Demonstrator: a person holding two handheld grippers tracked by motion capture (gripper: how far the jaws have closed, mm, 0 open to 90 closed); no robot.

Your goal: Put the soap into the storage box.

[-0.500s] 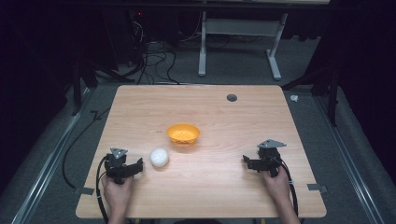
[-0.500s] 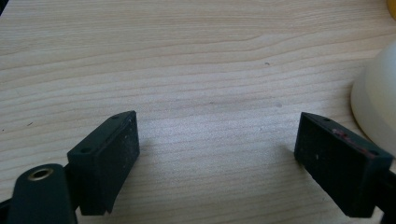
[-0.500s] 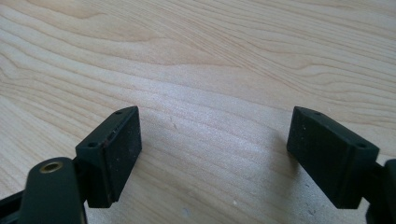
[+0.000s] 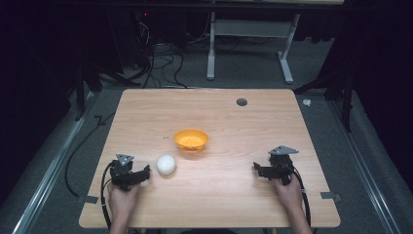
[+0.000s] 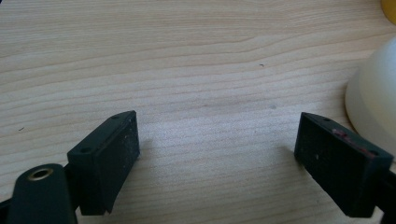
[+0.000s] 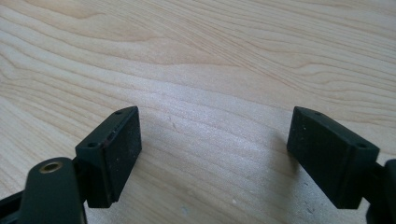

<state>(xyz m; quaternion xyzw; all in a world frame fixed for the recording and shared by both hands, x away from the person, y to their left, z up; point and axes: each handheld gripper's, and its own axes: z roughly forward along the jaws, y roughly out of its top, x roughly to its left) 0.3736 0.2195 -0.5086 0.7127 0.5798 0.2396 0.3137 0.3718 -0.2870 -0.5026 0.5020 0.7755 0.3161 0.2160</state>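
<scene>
White ball (image 4: pixel 166 165) sat at the left tool's (image 4: pixel 144 174) two o'clock; jaws apart; probably light, smooth, best gripped across its middle.

Table (image 4: pixel 253 122) lit from above — surroundings dark, close-ups soft.

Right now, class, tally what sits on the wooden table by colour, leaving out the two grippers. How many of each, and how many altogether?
White: 1, the ball
Orange: 1, the bowl
Total: 2
</scene>
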